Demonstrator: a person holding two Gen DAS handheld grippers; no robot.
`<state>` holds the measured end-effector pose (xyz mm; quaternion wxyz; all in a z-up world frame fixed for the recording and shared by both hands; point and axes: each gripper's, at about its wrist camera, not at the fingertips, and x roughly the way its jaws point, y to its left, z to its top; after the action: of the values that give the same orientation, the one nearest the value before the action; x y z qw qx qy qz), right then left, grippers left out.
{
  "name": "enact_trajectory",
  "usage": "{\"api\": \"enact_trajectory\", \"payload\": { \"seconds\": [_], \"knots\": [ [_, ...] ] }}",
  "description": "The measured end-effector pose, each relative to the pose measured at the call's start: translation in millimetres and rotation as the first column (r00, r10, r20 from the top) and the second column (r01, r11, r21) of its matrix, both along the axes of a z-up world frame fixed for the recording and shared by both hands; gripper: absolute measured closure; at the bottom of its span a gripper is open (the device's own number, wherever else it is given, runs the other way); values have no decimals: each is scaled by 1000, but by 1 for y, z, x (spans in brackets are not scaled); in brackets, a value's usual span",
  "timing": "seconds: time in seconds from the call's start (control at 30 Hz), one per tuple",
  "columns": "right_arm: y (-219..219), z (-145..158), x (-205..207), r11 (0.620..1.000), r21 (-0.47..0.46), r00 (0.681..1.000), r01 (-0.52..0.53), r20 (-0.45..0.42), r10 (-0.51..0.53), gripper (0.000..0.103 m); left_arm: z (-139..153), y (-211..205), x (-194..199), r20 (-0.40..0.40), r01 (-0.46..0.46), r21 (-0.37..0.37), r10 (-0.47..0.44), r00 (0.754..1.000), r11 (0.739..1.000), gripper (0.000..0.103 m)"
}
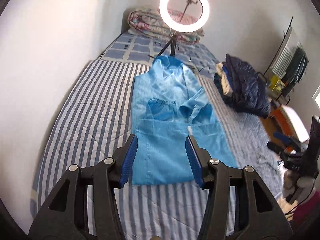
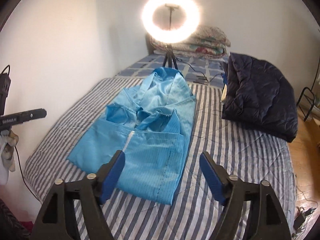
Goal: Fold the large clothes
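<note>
A light blue garment (image 1: 172,108) lies lengthwise on the striped bed (image 1: 84,120), sleeves folded in over its middle, collar toward the far end. It shows in the right wrist view (image 2: 152,132) too. My left gripper (image 1: 162,140) is open and empty, held above the garment's near hem. My right gripper (image 2: 162,156) is open and empty, above the hem's right part. The left gripper's body (image 2: 22,116) shows at the right wrist view's left edge, and the right gripper (image 1: 288,142) shows blurred at the left wrist view's right edge.
A lit ring light on a tripod (image 1: 184,12) stands on the bed behind the garment's collar; it also shows in the right wrist view (image 2: 170,20). A dark blue quilted jacket (image 2: 258,96) lies folded at the right. Folded floral quilts (image 1: 152,24) sit at the headboard. A wall runs along the left.
</note>
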<state>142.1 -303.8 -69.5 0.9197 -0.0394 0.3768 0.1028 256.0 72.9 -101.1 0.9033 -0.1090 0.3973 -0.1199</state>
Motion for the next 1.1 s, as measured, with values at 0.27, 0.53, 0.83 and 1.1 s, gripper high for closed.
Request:
{"api": "enact_trajectory", "payload": {
  "seconds": [0.27, 0.53, 0.83, 1.1],
  "knots": [
    [14, 57, -48, 997, -41, 995, -60, 83, 64, 11, 62, 1, -38, 88, 33, 19, -34, 995, 999, 52],
    [16, 92, -51, 1000, -1, 991, -30, 129, 30, 10, 66, 19, -31, 90, 46, 3, -46, 995, 999, 52],
    [27, 98, -45, 1000, 19, 996, 0, 84, -2, 29, 55, 29, -15, 85, 96, -7, -95, 992, 995, 52],
    [12, 97, -14, 998, 67, 998, 8, 54, -11, 31, 53, 39, 19, 49, 95, -45, -93, 994, 994, 52]
  ]
}}
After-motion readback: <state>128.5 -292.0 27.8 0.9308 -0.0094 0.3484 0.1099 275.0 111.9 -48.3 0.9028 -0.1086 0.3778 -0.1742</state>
